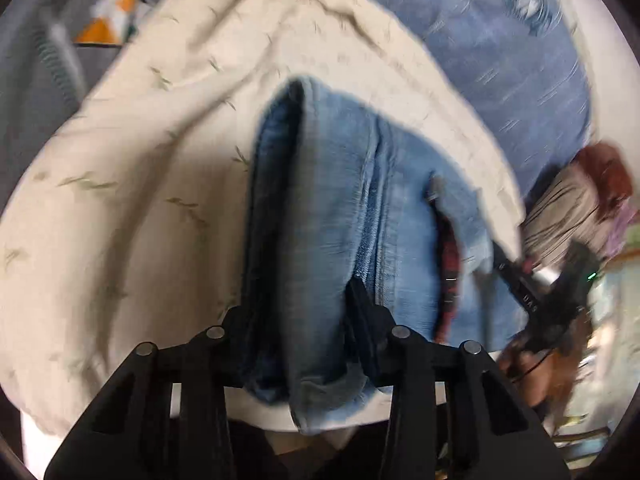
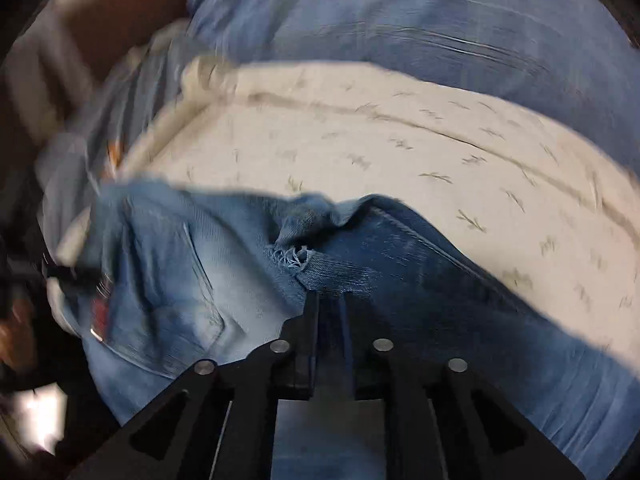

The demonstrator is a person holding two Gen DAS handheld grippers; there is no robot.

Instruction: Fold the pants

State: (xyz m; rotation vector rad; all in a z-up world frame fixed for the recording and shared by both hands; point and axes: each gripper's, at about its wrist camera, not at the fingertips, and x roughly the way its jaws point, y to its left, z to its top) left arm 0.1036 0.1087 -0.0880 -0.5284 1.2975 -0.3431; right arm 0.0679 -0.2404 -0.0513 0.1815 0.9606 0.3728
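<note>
The pants are light blue jeans (image 1: pixel 340 208), held up above a cream bedspread (image 1: pixel 132 184). My left gripper (image 1: pixel 300 312) is shut on a thick bunched fold of the denim, which hangs through its fingers. In the right wrist view the jeans (image 2: pixel 192 280) show a back pocket and a frayed hole. My right gripper (image 2: pixel 328 300) is shut on the denim just below that hole. The right gripper (image 1: pixel 552 300) also shows at the right of the left wrist view, at the far edge of the jeans. Both views are motion-blurred.
The cream bedspread (image 2: pixel 400 152) with small leaf prints lies under the jeans. A blue patterned cover (image 1: pixel 500 52) lies beyond it, also seen in the right wrist view (image 2: pixel 400 12). A grey cloth with an orange patch (image 1: pixel 108 4) is at far left. A person's hand (image 1: pixel 536 372) holds the right gripper.
</note>
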